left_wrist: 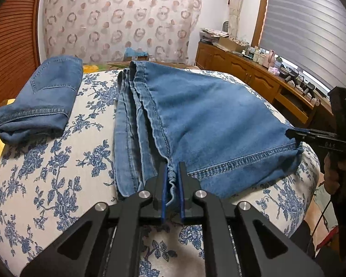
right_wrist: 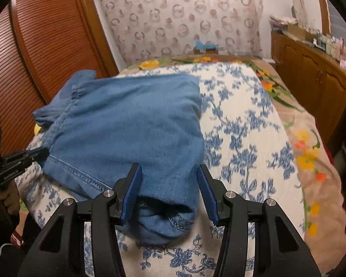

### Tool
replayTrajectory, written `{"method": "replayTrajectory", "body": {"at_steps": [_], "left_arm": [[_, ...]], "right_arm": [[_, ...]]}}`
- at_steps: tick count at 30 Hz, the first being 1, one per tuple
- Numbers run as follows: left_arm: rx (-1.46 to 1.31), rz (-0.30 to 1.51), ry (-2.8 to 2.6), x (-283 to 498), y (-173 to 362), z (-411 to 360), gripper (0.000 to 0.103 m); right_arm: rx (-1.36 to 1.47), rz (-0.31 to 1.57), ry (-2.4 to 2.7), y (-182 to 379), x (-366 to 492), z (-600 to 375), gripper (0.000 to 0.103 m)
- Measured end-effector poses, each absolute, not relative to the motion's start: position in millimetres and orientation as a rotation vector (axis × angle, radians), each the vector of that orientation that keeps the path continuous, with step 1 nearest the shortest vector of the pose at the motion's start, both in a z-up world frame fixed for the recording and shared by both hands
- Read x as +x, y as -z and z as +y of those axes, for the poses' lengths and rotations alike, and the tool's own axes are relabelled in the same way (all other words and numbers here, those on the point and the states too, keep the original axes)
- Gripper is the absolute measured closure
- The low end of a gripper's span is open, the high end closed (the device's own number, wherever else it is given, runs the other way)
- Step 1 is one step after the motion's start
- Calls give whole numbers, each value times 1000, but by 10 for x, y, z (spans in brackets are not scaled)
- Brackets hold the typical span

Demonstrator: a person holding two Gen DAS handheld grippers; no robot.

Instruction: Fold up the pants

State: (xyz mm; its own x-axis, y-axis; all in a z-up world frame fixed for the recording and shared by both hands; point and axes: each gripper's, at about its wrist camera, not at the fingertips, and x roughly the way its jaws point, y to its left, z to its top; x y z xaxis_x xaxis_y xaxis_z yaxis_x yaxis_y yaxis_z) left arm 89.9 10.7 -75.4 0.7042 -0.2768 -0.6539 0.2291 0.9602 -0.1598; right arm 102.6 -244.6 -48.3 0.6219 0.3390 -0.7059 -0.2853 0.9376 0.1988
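Left gripper (left_wrist: 172, 169) jaws pinching pants (left_wrist: 196, 115) hem, length running away

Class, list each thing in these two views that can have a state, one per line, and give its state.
Left tool: shut on the pants' bunched hem corner.
Right tool: open, straddling the pants' other corner.
Pants: partly folded on the bed.
Second pair of jeans: fully folded, set aside.
Cabinet drawer: open.

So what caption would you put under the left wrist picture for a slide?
Left hand-held gripper pinches the hem corner of half-folded blue jeans on a floral bedspread; another folded pair lies beside them.
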Motion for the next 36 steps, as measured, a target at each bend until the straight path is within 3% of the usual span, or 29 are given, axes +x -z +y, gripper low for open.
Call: {"method": "replayTrajectory", "body": {"at_steps": [21,22,25,28,36], "left_arm": [[-79,742,290,938,832,97,95],[-81,741,291,946,834,93,95],[-84,738,293,931,829,107,95],[-87,737,293,930,832,101,95],[-100,742,292,891,828,152,95]], "right_arm": [[137,866,-341,694,1134,-2487,52],[141,865,-341,694,1128,-2489,54],[145,860,-378,689,1106,-2445,74],[115,843,-382,631,1065,-2368,88],[100,727,-427,191,926,-2198,94]]}}
